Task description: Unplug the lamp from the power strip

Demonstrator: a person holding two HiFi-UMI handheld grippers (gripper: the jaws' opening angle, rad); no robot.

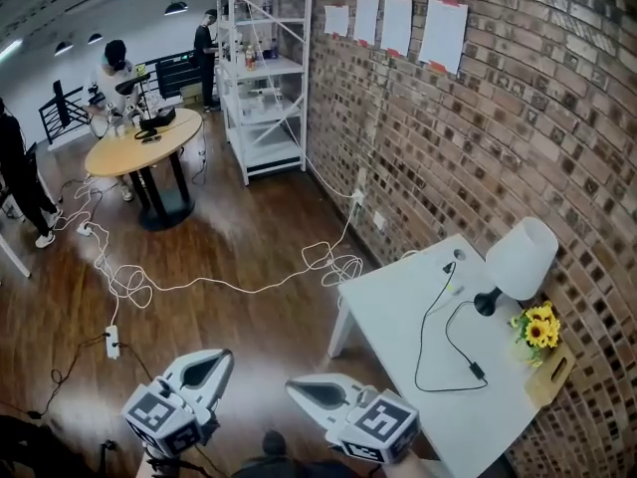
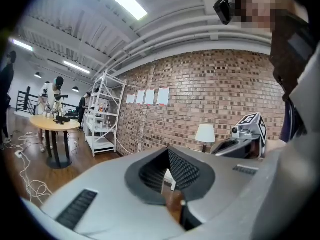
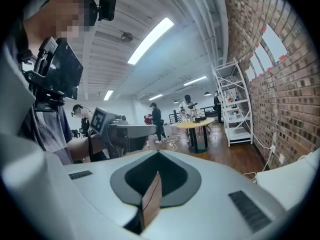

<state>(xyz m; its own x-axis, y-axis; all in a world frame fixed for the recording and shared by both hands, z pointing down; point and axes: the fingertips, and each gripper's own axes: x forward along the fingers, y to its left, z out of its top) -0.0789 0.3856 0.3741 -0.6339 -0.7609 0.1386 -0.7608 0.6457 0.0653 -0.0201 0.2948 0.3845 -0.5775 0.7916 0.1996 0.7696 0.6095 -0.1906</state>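
A lamp (image 1: 516,264) with a white shade and black base stands on the white table (image 1: 388,307) by the brick wall. Its black cord (image 1: 426,339) loops over the tabletop and ends at a dark plug (image 1: 450,266) near the table's far edge. I cannot make out the power strip there. Both grippers hang over the wooden floor, well short of the table. My left gripper (image 1: 221,355) is shut and empty. To its right, my right gripper (image 1: 295,384) is shut with nothing in it. The lamp (image 2: 205,133) shows small and distant in the left gripper view.
Sunflowers (image 1: 537,329) in a wooden holder stand beside the lamp. White cables (image 1: 229,287) trail across the floor from the wall, and a power strip (image 1: 112,342) lies at the left. A round table (image 1: 144,147) with people and a white shelf (image 1: 267,78) stand at the back.
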